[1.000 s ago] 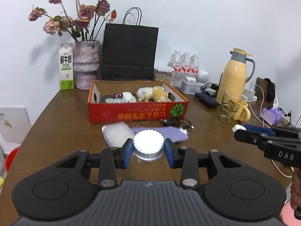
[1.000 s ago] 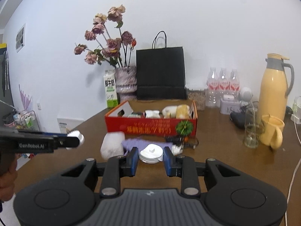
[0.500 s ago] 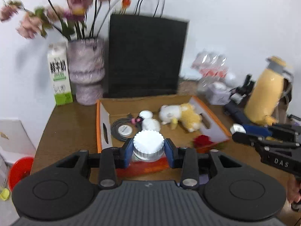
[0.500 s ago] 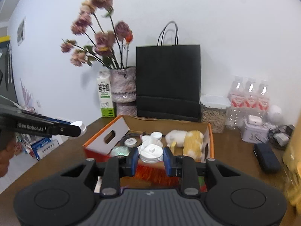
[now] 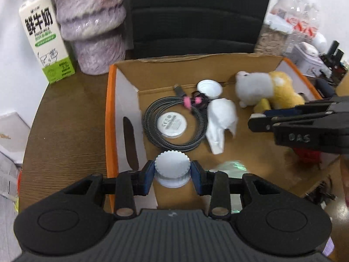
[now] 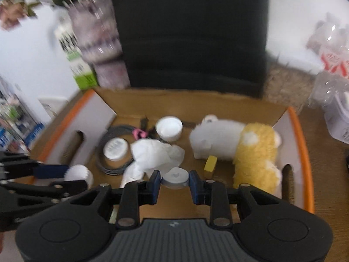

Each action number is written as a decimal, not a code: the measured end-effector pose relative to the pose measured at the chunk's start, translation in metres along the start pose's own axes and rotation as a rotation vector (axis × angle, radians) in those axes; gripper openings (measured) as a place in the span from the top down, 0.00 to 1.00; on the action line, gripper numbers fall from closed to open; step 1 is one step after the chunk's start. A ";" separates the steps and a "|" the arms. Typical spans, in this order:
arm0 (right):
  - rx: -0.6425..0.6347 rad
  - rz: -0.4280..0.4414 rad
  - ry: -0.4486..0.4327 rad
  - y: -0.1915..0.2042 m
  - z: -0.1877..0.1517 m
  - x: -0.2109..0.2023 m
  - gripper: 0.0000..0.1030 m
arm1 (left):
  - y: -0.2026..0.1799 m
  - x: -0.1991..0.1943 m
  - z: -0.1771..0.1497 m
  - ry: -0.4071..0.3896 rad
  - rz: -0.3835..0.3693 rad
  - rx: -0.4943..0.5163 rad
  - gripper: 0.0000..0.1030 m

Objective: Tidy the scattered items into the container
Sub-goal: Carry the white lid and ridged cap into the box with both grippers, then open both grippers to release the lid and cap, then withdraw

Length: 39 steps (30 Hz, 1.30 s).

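My left gripper (image 5: 172,174) is shut on a white ribbed lid (image 5: 172,168) and hangs over the near left corner of the orange cardboard box (image 5: 110,113). My right gripper (image 6: 175,183) is shut on a small white round cap (image 6: 175,179), low over the box's (image 6: 302,152) floor at the front middle. Inside lie a coiled grey cable (image 5: 152,118), a white puck (image 5: 172,124), crumpled white paper (image 5: 220,122), an upturned white cap (image 5: 209,88), a white plush (image 5: 255,87) and a yellow plush (image 5: 281,91). Each gripper shows in the other's view: the right gripper (image 5: 255,121), the left gripper (image 6: 74,176).
Behind the box stand a milk carton (image 5: 45,43), a purple vase (image 5: 93,26), a black paper bag (image 5: 196,15) and wrapped water bottles (image 5: 298,21). Brown wooden table (image 5: 65,120) shows left of the box. A white tin and dark gadgets (image 5: 312,59) sit at the back right.
Both grippers travelled forward from in front of the box to over its inside and tipped downward, each carrying its white piece. The view now looks down into the box.
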State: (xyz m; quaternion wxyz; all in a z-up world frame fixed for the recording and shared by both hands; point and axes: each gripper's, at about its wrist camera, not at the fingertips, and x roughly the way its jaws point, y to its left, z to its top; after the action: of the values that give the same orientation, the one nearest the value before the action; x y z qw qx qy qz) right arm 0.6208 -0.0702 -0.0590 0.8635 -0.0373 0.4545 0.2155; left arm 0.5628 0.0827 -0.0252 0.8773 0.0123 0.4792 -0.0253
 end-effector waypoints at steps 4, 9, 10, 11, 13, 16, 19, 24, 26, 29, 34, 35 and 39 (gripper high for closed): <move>-0.014 -0.043 0.070 0.007 0.004 0.025 0.71 | 0.008 -0.003 0.006 -0.011 -0.018 -0.025 0.53; -0.027 -0.073 0.063 0.010 0.002 0.023 0.57 | 0.014 -0.020 0.009 -0.026 -0.018 -0.030 0.51; -0.016 -0.062 0.055 0.009 0.003 0.018 0.55 | 0.016 -0.025 0.009 -0.029 -0.013 -0.039 0.51; -0.007 -0.052 0.045 0.007 0.003 0.011 0.54 | 0.017 -0.031 0.008 -0.031 -0.015 -0.048 0.50; 0.002 -0.047 0.017 0.007 0.005 -0.006 0.45 | 0.019 -0.042 0.007 -0.036 -0.018 -0.067 0.46; 0.008 -0.048 -0.033 0.005 -0.003 -0.037 0.37 | 0.020 -0.064 -0.001 -0.072 0.019 -0.078 0.31; 0.007 -0.048 -0.074 0.001 -0.019 -0.070 0.36 | 0.022 -0.088 -0.014 -0.100 0.053 -0.101 0.26; 0.025 -0.096 -0.131 -0.016 -0.043 -0.121 0.28 | 0.033 -0.129 -0.040 -0.143 0.092 -0.197 0.18; 0.026 -0.105 -0.149 -0.023 -0.054 -0.140 0.28 | 0.039 -0.149 -0.054 -0.160 0.108 -0.219 0.17; 0.031 -0.113 -0.187 -0.033 -0.077 -0.171 0.23 | 0.045 -0.176 -0.077 -0.207 0.129 -0.233 0.08; 0.053 -0.124 -0.240 -0.037 -0.118 -0.209 0.14 | 0.041 -0.203 -0.116 -0.224 0.155 -0.244 0.03; 0.051 -0.118 -0.253 -0.035 -0.127 -0.215 0.14 | 0.038 -0.208 -0.125 -0.231 0.151 -0.243 0.03; 0.034 -0.086 -0.289 -0.022 -0.165 -0.238 0.14 | 0.026 -0.233 -0.163 -0.287 0.138 -0.238 0.02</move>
State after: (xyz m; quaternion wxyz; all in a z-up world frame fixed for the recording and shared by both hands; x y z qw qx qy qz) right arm 0.3856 -0.2132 0.0327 0.9288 -0.0107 0.3272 0.1735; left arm 0.3020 0.1234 0.0825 0.9315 -0.0625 0.3467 0.0905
